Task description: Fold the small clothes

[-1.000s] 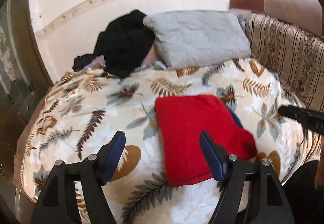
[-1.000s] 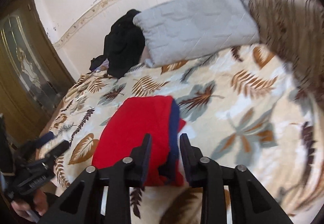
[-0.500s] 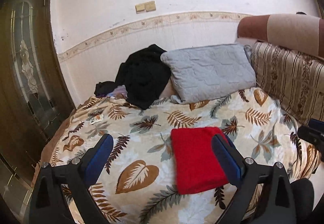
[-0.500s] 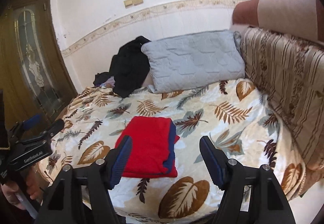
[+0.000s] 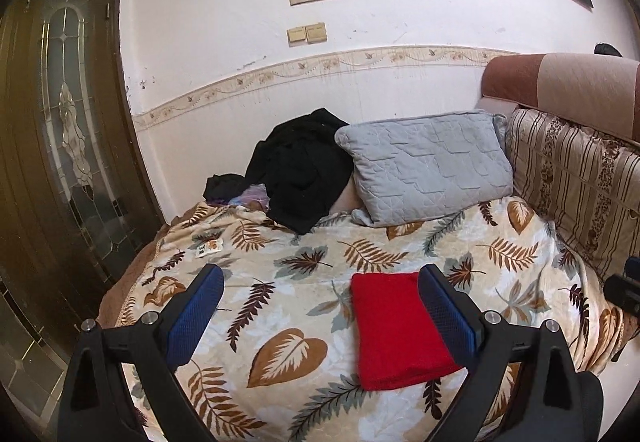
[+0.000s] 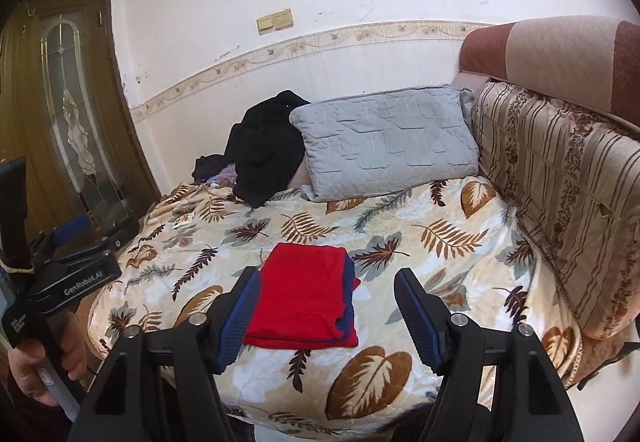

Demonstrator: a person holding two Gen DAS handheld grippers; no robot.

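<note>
Left wrist view. We see the left gripper [image 5: 320, 284] with its fingers [image 5: 196, 312] spread wide and nothing between the pads; the jaws have just been opening. The folded red garment [image 5: 400, 330] lies on the bed [image 5: 280, 274], below and ahead of the fingers, toward the right-hand one, its long axis running away from the camera. We judge the fold finished and both hands clear of it. The black clothes [image 5: 300, 170] and the grey pillow [image 5: 424, 166] sit well apart at the wall end (possibly the next garments), with bare blanket between them and the fingers.

Right wrist view. The right gripper [image 6: 326, 280] is likewise released, its jaws having just been opening, with empty air between them. The red garment [image 6: 308, 298], a blue layer showing at its right edge, lies below, nearer the left finger [image 6: 240, 318]. The left gripper [image 6: 76, 274], held in a hand [image 6: 36, 370], is at the far left. Neither arm is clearly the nearer. The striped cushion [image 6: 560, 202] bounds the bed on the right.
</note>
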